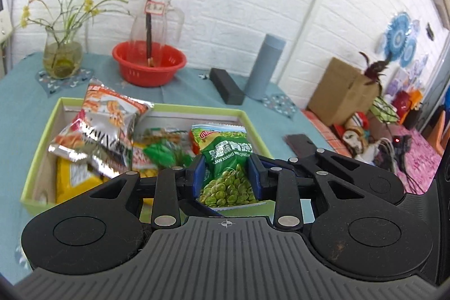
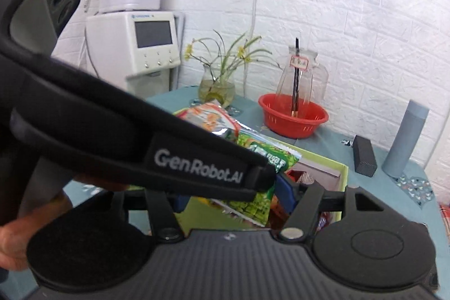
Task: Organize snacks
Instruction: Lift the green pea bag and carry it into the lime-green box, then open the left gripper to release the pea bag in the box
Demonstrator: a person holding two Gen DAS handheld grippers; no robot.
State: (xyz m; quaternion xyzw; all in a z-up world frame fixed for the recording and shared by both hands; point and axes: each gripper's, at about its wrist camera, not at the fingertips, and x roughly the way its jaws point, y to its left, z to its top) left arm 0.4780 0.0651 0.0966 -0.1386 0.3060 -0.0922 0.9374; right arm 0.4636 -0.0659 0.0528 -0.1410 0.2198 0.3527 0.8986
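The left gripper is clamping the green pea packet over the green box, so lowering it flat beside the other snacks looks wise; the right gripper's jaws are standing apart, empty.

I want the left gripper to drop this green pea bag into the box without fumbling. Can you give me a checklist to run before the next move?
1. Pea bag pinched between the left gripper's blue fingers: ok.
2. Bag over the green box: ok; it hangs above the near right part.
3. Free spot below: cannot tell; the bag hides the floor there.
4. Silver bag leans on the far left rim, away from the drop: ok.
5. Right gripper clear of the drop: cannot tell; a strap blocks its view.
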